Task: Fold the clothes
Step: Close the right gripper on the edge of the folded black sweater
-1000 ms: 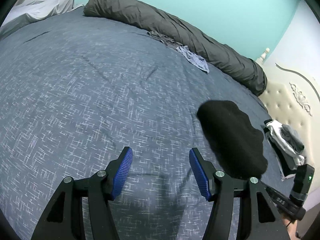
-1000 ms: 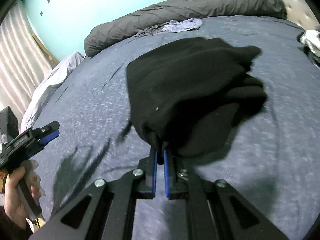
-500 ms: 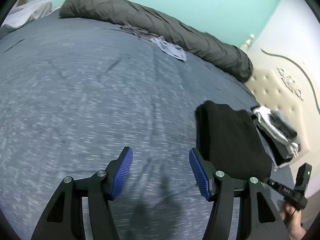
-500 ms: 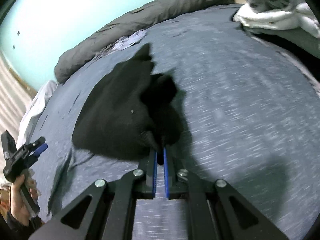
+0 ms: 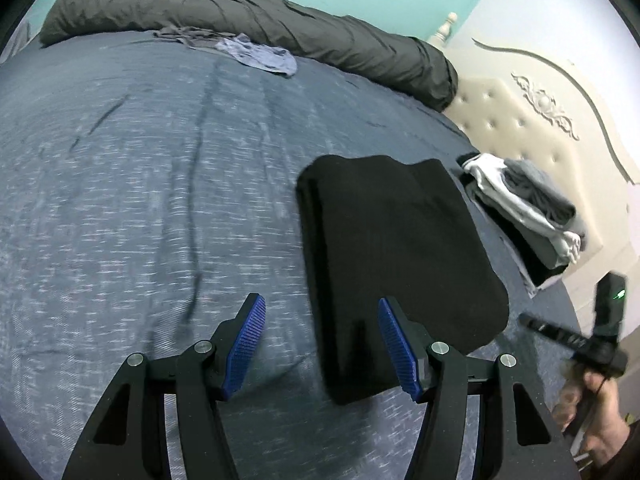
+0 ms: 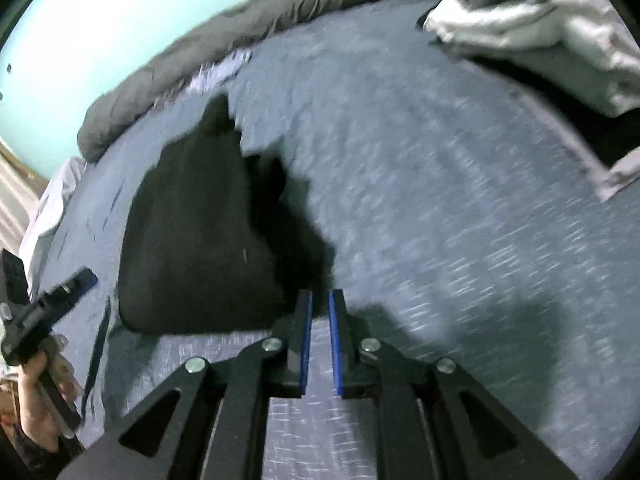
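Lying folded near the bed's head edge: black top | left claw wide open, empty | right claw nearly closed, empty | a bump could undo the fold.

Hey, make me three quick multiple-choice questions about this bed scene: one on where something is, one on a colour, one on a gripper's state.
1. Where does the folded black garment lie?
A. on the blue-grey bedspread
B. on the rolled dark grey duvet
C. on the floor

2. What colour are the pads of the left hand-held gripper?
A. red
B. blue
C. white

3. How do the left hand-held gripper's jaws stand?
A. wide open, empty
B. shut on the garment
C. out of view

Answers: 1 A, it rests flat on the bedspread; 2 B, both ribbed pads are blue; 3 A, bedspread shows between them.
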### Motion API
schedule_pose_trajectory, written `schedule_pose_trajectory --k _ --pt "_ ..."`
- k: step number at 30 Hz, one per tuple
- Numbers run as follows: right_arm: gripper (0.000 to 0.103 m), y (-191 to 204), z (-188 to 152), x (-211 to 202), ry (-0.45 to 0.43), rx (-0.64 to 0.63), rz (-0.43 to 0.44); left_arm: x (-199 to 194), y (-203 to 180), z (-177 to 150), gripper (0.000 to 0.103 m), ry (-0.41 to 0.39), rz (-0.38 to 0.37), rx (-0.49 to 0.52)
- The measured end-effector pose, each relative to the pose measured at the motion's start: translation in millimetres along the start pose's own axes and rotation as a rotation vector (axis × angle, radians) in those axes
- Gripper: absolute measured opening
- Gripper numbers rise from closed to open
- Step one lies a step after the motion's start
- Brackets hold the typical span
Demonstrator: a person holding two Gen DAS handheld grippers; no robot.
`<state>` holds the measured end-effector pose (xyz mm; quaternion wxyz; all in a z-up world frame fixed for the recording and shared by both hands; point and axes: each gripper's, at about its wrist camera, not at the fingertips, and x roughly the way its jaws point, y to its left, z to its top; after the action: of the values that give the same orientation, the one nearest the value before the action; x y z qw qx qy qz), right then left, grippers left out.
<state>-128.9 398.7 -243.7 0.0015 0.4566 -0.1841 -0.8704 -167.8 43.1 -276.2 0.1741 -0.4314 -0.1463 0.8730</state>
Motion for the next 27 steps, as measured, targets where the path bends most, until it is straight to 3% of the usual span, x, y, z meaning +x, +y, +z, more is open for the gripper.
schedule_pose_trajectory --k 4,10,14,18,23,27 --pt "0.009 20 21 -14 -0.063 -0.057 0.074 15 -15 1 0.063 0.014 0.006 0.032" --pt "0.009 77 31 21 -0.040 -0.240 0.154 37 -35 1 0.063 0.036 0.016 0.077" --pt "0.009 95 28 58 0.027 -0.333 0.100 49 -39 4 0.063 0.051 0.043 0.101" --pt "0.006 80 31 85 0.052 -0.308 0.055 59 -39 6 0.063 0.070 0.066 0.118" --pt "0.005 67 28 96 0.050 -0.290 0.026 71 -37 5 0.063 0.100 0.079 0.121" --pt "0.005 67 38 80 0.007 -0.274 -0.002 70 -37 6 0.063 0.092 0.086 0.121"
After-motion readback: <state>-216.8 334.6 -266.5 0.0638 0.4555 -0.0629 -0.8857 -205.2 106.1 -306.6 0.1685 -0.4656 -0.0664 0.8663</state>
